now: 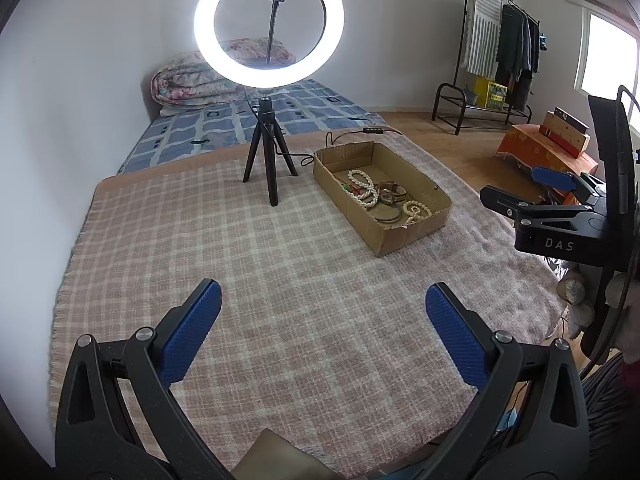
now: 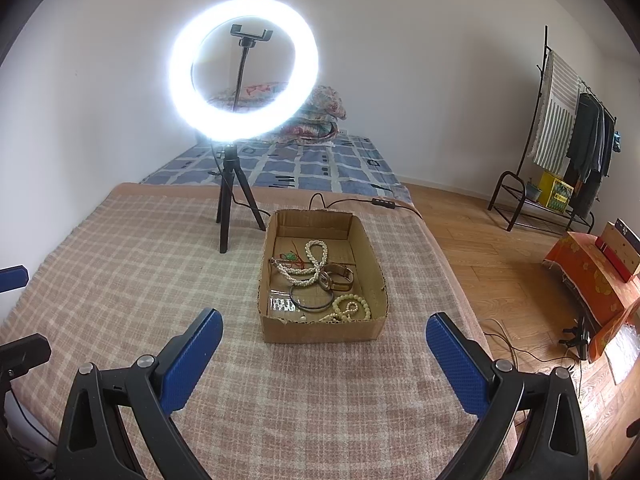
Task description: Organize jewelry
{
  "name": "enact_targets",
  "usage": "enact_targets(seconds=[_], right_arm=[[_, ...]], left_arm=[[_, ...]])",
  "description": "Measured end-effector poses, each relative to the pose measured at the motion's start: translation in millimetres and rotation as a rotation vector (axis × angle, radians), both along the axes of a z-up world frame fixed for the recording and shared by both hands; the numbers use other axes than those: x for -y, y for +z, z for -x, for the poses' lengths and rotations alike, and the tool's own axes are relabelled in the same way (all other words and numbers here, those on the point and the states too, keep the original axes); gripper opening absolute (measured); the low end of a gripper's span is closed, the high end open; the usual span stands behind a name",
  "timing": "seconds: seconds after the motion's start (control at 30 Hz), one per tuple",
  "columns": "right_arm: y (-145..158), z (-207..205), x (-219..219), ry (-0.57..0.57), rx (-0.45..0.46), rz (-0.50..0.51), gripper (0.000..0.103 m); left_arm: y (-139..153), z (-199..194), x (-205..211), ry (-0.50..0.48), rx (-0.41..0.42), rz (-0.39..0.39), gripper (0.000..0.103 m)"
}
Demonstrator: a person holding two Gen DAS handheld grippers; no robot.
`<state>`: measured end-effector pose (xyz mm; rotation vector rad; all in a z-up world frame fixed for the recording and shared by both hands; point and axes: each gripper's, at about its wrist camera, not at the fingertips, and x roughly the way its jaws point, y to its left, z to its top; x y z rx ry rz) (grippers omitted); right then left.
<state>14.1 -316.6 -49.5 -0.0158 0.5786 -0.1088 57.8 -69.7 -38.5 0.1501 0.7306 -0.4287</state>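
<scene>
While spread wide, both tools (image 1: 322, 312) (image 2: 324, 340) empty above the blanket (image 2: 120, 280).

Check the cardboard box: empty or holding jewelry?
Holding jewelry. The cardboard box contains bead necklaces, a bangle and a watch.

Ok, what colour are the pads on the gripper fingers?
Blue, textured pads on black arms; clearest in the right wrist view.
</scene>
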Motion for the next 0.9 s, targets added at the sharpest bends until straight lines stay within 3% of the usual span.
enact_targets(seconds=[0.73, 0.9], right_arm=[[-5.0, -0.9, -1.4, 0.014, -0.014, 0.010, 0.103], [-3.7, 0.3, 0.1, 0.017, -0.013, 0.011, 0.103]], left_arm=[[3.1, 3.4, 7.1, 0.006, 0.031, -0.010, 0.103], [1.2, 1.6, 6.0, 0.021, 0.006, -0.006, 0.103]])
